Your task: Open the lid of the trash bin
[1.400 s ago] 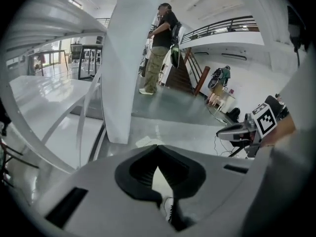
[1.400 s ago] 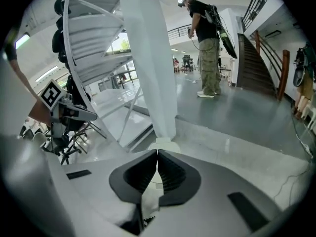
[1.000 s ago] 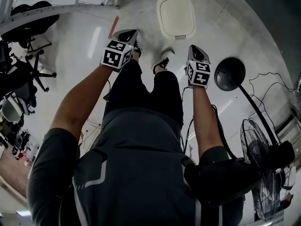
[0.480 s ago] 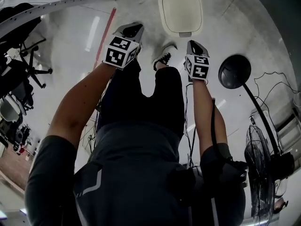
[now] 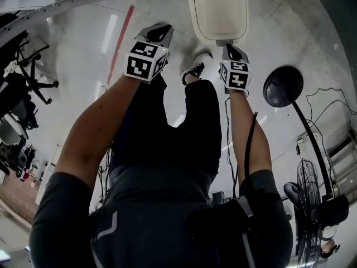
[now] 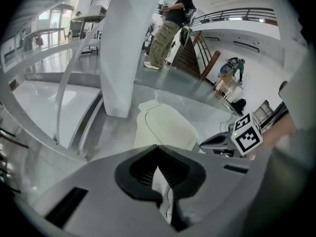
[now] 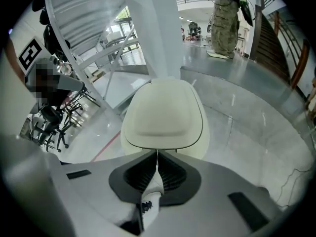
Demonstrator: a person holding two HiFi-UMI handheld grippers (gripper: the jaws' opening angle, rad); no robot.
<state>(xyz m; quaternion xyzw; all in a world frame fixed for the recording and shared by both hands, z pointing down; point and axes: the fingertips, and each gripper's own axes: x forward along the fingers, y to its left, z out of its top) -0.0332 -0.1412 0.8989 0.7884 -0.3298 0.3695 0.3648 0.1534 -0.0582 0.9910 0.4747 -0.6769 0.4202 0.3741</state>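
Lid (image 5: 218, 10) closed; approach step. Left gripper (image 5: 159, 35), right gripper (image 5: 230, 49): jaws together, empty. Next, probably: right gripper under front edge, lift.

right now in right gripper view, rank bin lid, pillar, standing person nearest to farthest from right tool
1. cream oval trash bin lid, directly ahead
2. white square pillar, behind it
3. person in khaki trousers, far back right
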